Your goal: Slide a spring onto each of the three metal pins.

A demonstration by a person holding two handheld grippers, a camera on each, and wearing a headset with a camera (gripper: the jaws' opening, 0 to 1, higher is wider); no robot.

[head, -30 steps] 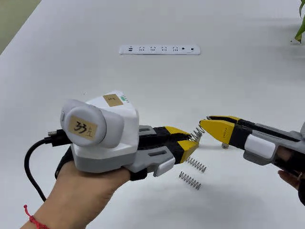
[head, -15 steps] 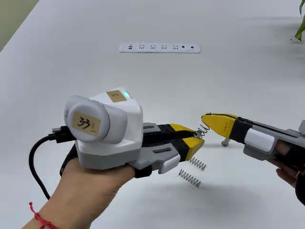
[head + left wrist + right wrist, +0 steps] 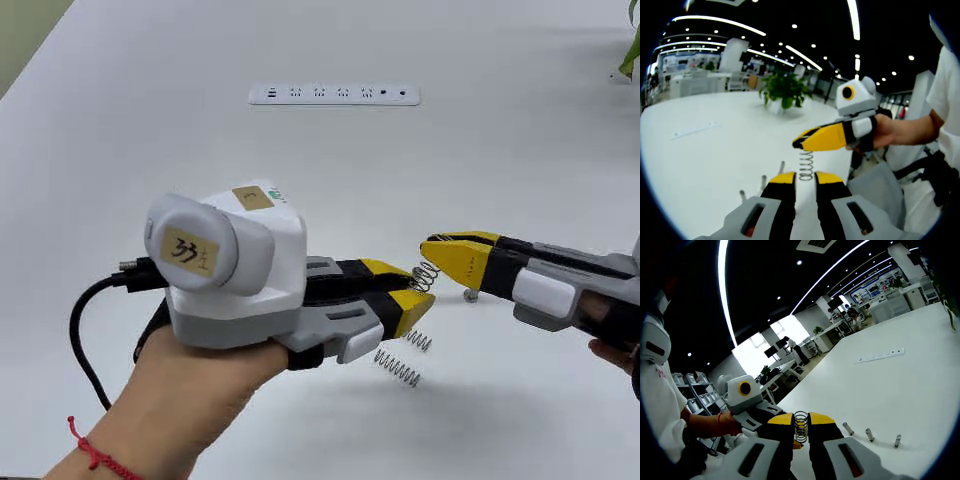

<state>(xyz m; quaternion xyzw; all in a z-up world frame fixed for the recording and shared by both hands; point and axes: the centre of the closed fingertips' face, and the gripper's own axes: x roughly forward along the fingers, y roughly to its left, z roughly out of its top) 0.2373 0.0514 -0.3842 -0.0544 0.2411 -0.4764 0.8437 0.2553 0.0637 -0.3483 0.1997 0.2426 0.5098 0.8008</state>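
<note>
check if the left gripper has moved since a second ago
Yes. Against the nearer loose spring on the table, the left gripper has shifted right in the head view, nearer the right gripper.

A white power strip [image 3: 334, 95] lies flat on the white tabletop [image 3: 150, 120]; green plant leaves [image 3: 632, 55] reach in at its right edge.

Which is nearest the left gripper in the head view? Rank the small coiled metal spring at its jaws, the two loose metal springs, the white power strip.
1. Small coiled metal spring, at the left gripper's tip.
2. Two loose metal springs, on the table beneath; too close to split.
3. White power strip, far across the table.
</note>
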